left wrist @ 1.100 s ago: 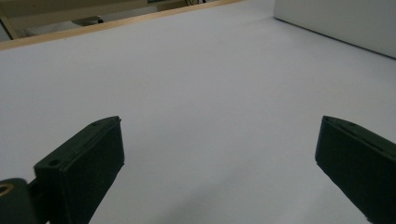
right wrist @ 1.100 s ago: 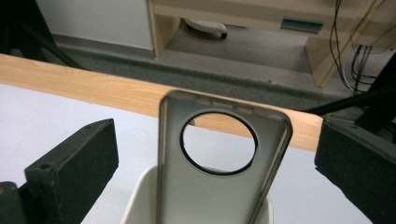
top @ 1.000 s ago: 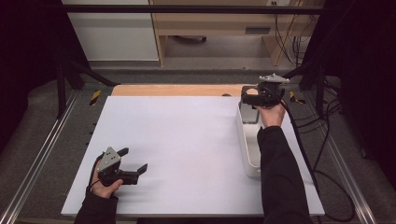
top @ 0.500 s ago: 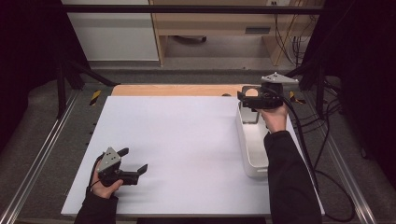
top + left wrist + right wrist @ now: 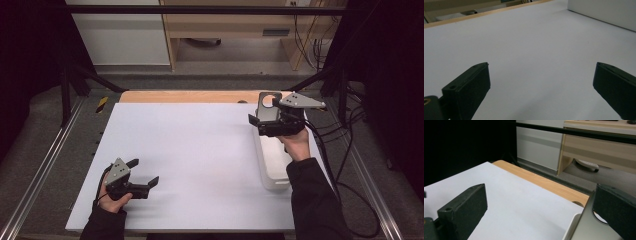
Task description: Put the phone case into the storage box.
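The high view is evenly lit from above: the white table top (image 5: 200, 150) is bright and matte, without glare, while the room at both sides falls into near black. The left gripper (image 5: 142, 175) casts only a faint, soft shadow. The picture is slightly soft and grainy. In the left gripper view the near jaws are blurred and dark, with a dim shadow beneath them. In the right gripper view the jaws are out of focus, and the left background is black.
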`<action>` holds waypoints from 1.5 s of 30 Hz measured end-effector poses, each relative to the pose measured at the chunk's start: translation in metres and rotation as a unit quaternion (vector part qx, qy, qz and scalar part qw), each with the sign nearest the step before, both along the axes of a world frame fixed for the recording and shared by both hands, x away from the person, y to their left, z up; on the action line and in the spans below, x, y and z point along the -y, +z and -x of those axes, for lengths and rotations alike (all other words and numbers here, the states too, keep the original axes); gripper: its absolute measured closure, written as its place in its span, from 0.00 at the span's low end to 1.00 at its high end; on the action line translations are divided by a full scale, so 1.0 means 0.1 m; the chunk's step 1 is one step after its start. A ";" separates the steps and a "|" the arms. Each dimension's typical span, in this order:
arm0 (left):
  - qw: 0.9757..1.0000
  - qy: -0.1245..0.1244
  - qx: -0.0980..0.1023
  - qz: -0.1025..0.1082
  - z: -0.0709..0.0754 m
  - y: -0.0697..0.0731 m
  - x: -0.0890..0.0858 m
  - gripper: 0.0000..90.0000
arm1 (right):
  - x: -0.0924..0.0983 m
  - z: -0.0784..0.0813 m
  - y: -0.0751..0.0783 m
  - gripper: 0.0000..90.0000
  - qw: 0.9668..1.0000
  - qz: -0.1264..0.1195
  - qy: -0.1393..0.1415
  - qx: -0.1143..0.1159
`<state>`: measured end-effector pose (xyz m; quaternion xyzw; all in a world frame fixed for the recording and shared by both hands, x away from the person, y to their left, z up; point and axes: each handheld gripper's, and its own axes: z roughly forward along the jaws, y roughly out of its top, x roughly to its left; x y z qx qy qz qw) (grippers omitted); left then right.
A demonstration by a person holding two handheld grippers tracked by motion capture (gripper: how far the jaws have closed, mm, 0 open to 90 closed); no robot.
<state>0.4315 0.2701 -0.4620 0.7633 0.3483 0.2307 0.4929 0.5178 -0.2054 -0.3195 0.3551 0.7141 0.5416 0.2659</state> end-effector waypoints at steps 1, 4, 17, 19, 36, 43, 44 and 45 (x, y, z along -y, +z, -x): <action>1.000 0.000 0.000 0.000 0.00 0.00 0.00 0.01 | 0.00 0.04 0.00 0.00 1.000 0.000 0.004 0.002; 1.000 -0.001 0.001 0.000 0.00 0.00 0.00 0.01 | 0.01 0.17 -0.03 0.00 1.000 -0.003 0.019 0.008; 1.000 -0.003 0.003 -0.001 0.01 0.00 0.01 0.01 | 0.20 0.58 -0.30 0.00 0.998 -0.019 0.052 0.014; 1.000 -0.004 0.004 -0.001 0.01 0.00 0.01 0.01 | 0.25 0.61 -0.37 0.00 0.998 -0.019 0.053 0.012; 1.000 -0.009 0.010 0.004 0.03 0.02 0.03 0.01 | 0.67 0.90 -0.85 0.00 0.998 -0.031 0.049 0.009; 1.000 -0.011 0.011 0.002 0.03 0.02 0.03 0.01 | 0.84 0.97 -1.01 0.00 0.998 -0.044 0.040 0.003; 1.000 -0.011 0.011 0.003 0.04 0.02 0.04 0.01 | 0.85 0.97 -1.03 0.00 0.998 -0.041 0.041 -0.001; 1.000 -0.011 0.011 0.002 0.04 0.02 0.04 0.01 | 0.87 0.97 -1.05 0.00 0.999 -0.036 0.039 -0.005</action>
